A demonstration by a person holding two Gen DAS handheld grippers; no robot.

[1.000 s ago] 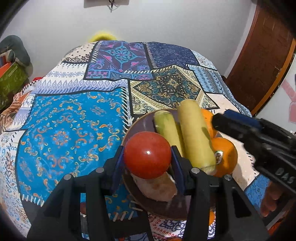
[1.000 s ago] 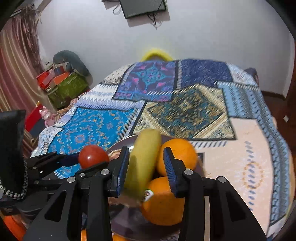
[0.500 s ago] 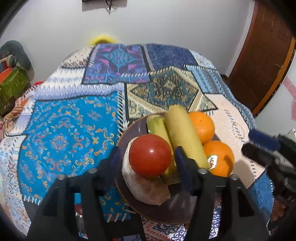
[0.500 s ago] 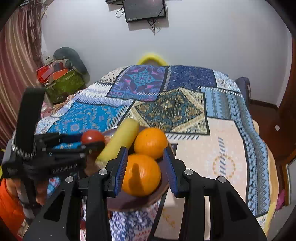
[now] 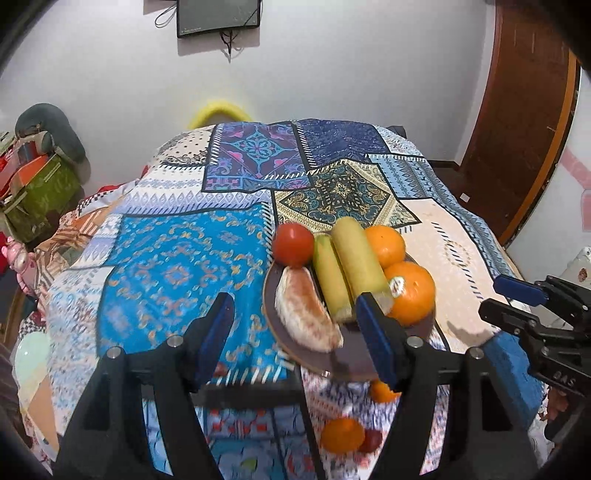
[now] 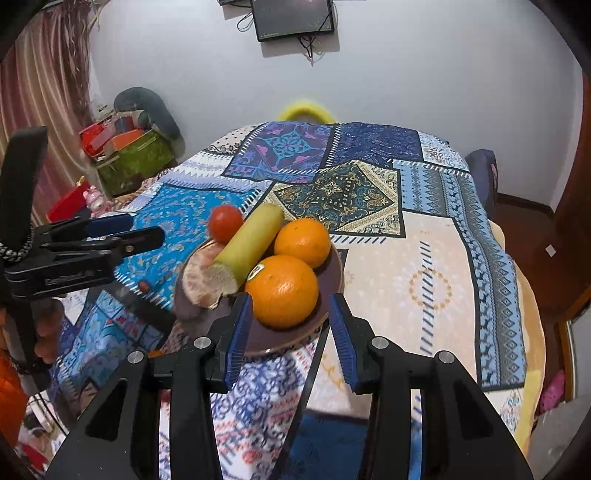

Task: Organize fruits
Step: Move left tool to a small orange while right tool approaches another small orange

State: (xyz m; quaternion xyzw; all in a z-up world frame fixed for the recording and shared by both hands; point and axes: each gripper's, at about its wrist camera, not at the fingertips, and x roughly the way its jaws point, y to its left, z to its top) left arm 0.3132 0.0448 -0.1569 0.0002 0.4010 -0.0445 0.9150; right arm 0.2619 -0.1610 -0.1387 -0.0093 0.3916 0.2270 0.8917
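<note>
A dark brown plate (image 5: 354, 363) (image 6: 332, 277) sits on the patchwork bedspread (image 5: 177, 258). It holds a red tomato (image 5: 293, 244) (image 6: 225, 223), two yellow-green banana pieces (image 5: 356, 264) (image 6: 251, 240), two oranges (image 5: 412, 293) (image 6: 282, 291) and a peeled pale fruit (image 5: 304, 314) (image 6: 197, 280). My left gripper (image 5: 297, 332) is open and empty, pulled back in front of the plate. My right gripper (image 6: 290, 338) is open and empty, just short of the nearest orange. Each gripper shows at the edge of the other's view.
An orange (image 5: 341, 435) and small red fruit (image 5: 371, 439) lie on patterned cloth below the plate. Boxes and bags (image 6: 129, 155) stand on the left by the wall. A wooden door (image 5: 517, 129) is on the right. A screen (image 6: 293, 16) hangs on the wall.
My left gripper has opened, let go of the tomato onto the plate's far left edge, and drawn back. My right gripper has also drawn back from the plate.
</note>
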